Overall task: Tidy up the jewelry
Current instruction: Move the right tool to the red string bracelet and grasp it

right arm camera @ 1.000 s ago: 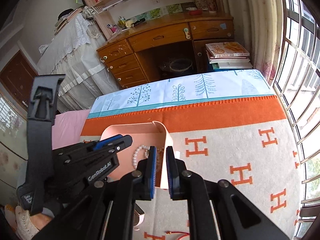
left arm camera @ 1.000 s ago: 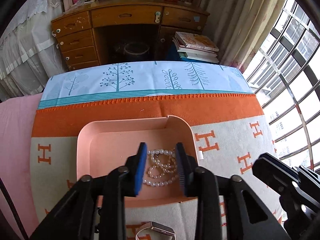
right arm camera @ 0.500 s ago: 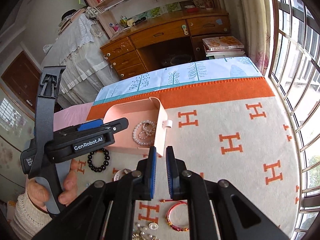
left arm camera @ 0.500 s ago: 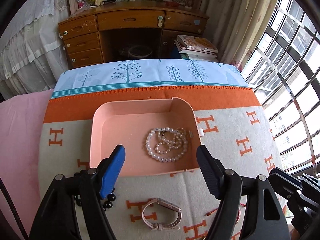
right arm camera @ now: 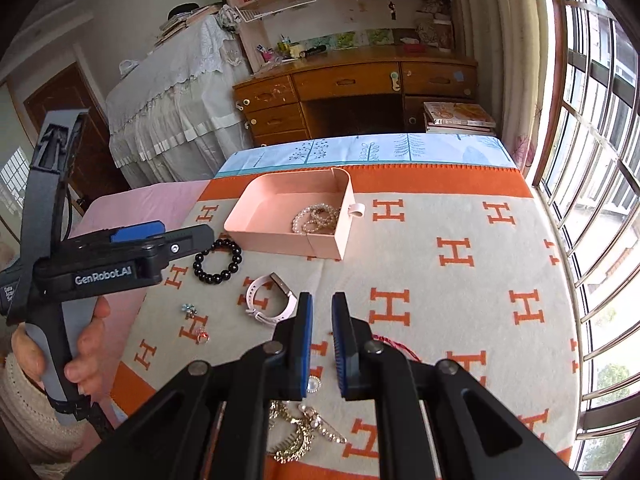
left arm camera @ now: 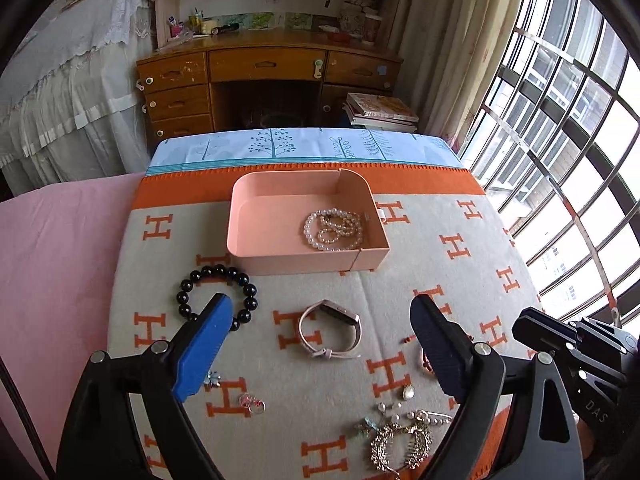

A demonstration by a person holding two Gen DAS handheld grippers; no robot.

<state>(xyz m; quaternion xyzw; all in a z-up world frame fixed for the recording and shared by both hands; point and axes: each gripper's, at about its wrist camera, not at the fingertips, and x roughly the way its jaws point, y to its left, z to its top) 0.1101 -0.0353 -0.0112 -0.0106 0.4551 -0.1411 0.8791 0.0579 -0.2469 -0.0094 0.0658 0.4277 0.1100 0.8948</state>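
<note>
A pink tray (left arm camera: pixel 248 200) (right arm camera: pixel 256 204) sits on the orange-and-grey blanket and holds a pearl necklace (left arm camera: pixel 334 229) (right arm camera: pixel 316 218). In front of it lie a black bead bracelet (left arm camera: pixel 218 294) (right arm camera: pixel 218 261), a pink watch (left arm camera: pixel 332 334) (right arm camera: pixel 266 298), a gold piece (left arm camera: pixel 400 444) (right arm camera: pixel 294 436), a red string bracelet (right arm camera: pixel 394 346) and small charms (left arm camera: pixel 252 402). My left gripper (left arm camera: pixel 320 344) is wide open and empty, above the watch. My right gripper (right arm camera: pixel 322 340) is nearly closed with a narrow gap, empty, held above the blanket near the front.
The blanket (left arm camera: pixel 460 248) covers a bed with a pink sheet (left arm camera: pixel 52 264) on the left. A wooden desk (left arm camera: pixel 264 76) and stacked books (left arm camera: pixel 380 110) stand beyond. Barred windows (left arm camera: pixel 560 140) line the right side.
My left gripper opened wide, left the pearl necklace in the tray and drew back and up. Both views pulled back, showing more jewelry on the blanket.
</note>
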